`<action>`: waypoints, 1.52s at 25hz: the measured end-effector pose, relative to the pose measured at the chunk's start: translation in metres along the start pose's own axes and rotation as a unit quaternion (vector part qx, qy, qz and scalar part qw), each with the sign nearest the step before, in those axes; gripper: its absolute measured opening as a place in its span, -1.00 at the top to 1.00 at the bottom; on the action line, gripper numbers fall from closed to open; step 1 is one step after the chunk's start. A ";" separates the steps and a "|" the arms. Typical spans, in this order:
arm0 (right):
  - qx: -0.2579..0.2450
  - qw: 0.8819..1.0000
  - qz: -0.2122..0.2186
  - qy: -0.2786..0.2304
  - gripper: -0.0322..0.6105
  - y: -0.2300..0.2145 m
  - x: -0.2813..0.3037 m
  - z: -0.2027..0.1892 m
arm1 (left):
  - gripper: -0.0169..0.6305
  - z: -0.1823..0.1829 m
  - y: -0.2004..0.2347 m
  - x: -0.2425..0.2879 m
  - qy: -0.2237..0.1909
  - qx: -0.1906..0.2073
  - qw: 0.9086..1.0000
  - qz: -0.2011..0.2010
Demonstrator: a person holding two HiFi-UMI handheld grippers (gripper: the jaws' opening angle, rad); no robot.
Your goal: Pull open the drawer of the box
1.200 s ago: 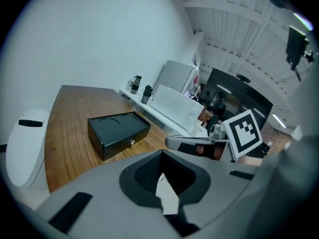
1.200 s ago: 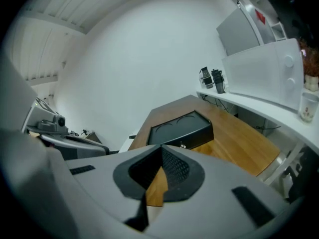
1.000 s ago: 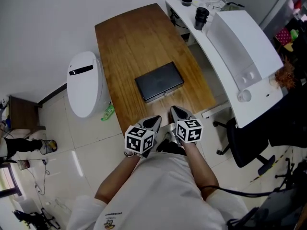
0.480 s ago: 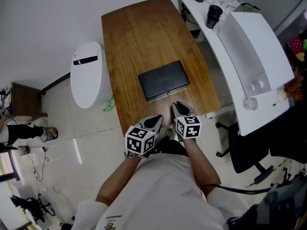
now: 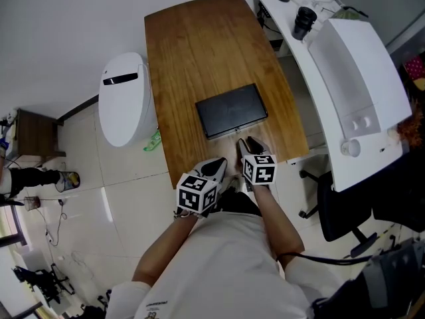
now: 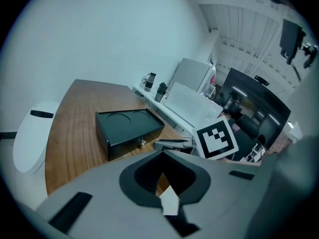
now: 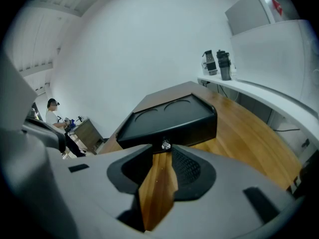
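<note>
Two grippers held at near edge of wooden table. Right gripper, jaws spread, lined up just short of knob on shut drawer of black box, likely for pinch-and-pull. Left gripper, jaws pressed together, empty, parked aside.

No text can be read; the print on the person's white shirt is too small.

Black box on wooden table

Left gripper: 2 jaws closed together. Right gripper: beside and slightly ahead of it, jaws narrowly apart.
</note>
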State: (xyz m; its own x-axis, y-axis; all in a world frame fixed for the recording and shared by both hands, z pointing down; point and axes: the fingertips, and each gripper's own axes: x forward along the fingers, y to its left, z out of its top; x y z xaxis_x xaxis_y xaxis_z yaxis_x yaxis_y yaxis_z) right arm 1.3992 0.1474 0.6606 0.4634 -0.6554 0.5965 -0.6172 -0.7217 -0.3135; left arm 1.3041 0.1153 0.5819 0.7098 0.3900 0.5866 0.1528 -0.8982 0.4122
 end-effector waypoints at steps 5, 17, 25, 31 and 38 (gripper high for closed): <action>-0.009 1.000 -0.011 0.006 0.61 -0.002 0.013 0.000 | 0.95 0.000 0.006 0.005 0.002 -0.001 1.000 -0.004; -0.040 0.998 -0.034 0.034 0.61 -0.005 0.041 -0.016 | 0.95 0.005 0.021 0.015 0.014 0.010 1.000 -0.012; -0.047 0.997 -0.043 0.043 0.61 -0.007 0.052 -0.013 | 0.95 0.003 0.025 0.015 0.022 0.004 1.000 -0.018; -0.047 0.997 -0.047 0.049 0.62 -0.007 0.058 -0.014 | 0.95 0.003 0.030 0.014 0.025 -0.001 0.999 -0.022; -0.058 0.996 -0.044 0.052 0.62 -0.004 0.062 -0.011 | 0.95 0.002 0.032 0.015 0.028 -0.002 0.999 -0.023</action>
State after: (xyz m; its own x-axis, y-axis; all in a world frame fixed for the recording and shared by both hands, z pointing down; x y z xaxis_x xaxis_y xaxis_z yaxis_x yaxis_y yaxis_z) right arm 1.4235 0.1127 0.7070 0.4553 -0.5593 0.6928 -0.6482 -0.7416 -0.1727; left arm 1.3212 0.0919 0.6026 0.6626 0.4416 0.6049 0.1814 -0.8782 0.4425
